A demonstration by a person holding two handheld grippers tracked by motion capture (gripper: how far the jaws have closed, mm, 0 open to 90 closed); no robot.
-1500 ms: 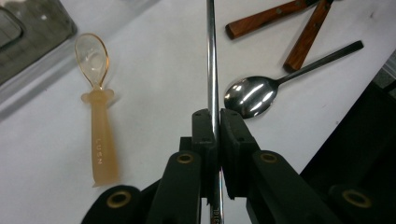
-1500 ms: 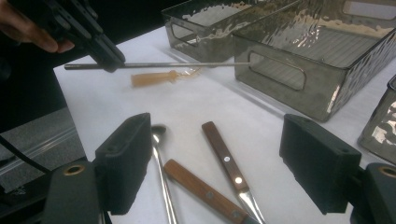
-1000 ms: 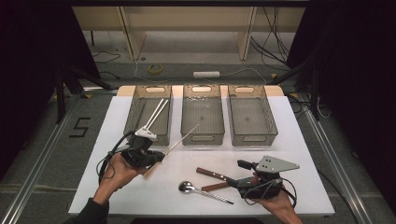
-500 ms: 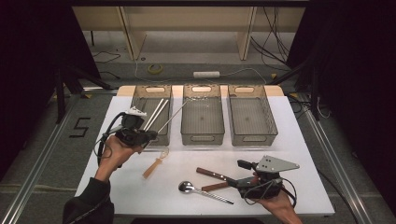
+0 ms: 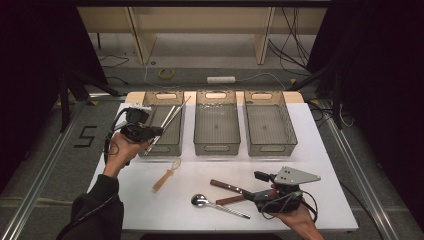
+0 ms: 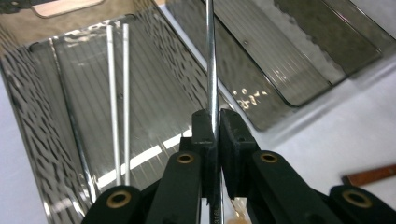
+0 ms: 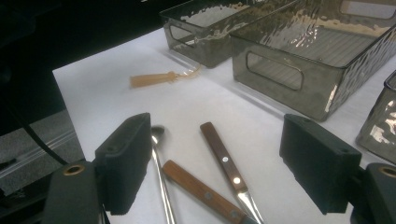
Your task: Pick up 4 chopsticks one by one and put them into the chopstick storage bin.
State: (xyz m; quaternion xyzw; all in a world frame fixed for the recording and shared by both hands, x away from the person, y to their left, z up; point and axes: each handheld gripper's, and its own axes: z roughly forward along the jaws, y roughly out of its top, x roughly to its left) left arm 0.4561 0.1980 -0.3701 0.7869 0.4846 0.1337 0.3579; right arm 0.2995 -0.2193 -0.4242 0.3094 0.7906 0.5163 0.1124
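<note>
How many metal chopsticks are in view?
3: two metal chopsticks lie in the left bin; the third chopstick is clamped in the left gripper above that bin.

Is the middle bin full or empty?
Empty. The high view shows the bare ribbed floor of the middle bin, while the left bin beside it already holds two thin metal rods.

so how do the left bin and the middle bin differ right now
The left bin already holds two thin metal rods lying lengthwise; the middle bin holds nothing. The left gripper, shut on a third metal rod, is at the left bin; no gripper is at the middle bin. Both are smoky translucent rectangular bins with handle cutouts, side by side.
</note>
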